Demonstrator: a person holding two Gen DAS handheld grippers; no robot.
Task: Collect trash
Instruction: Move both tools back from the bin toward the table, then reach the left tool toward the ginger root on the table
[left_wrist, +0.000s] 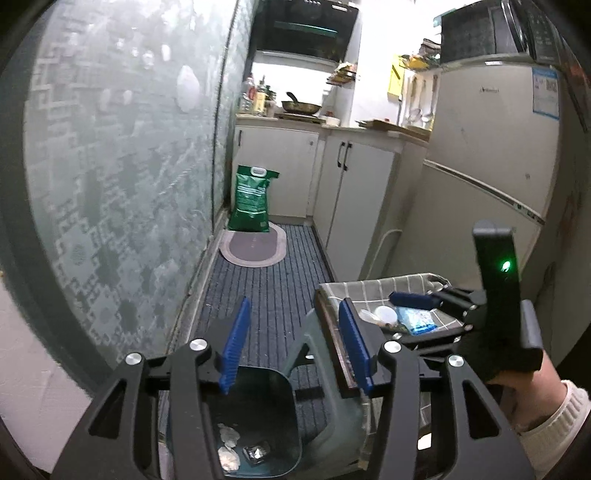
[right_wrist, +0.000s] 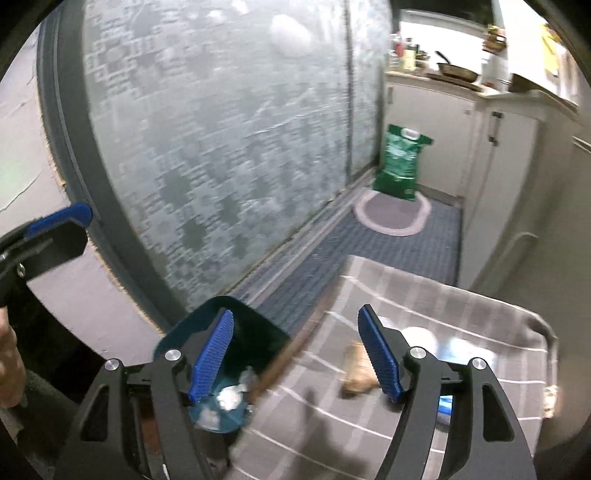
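Left gripper (left_wrist: 295, 343) and right gripper (right_wrist: 295, 354): jaws apart, empty, above teal trash bin (right_wrist: 258, 325) beside the table's (right_wrist: 424, 291) left edge

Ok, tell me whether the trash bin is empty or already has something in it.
Not empty. The trash bin stands open-topped on the floor beside the cloth-covered table, with crumpled white paper and a small dark wrapper at its bottom.

Both wrist views look down, sharing bin (left_wrist: 255, 424) (right_wrist: 221, 354), table (left_wrist: 373, 288) (right_wrist: 406, 295).
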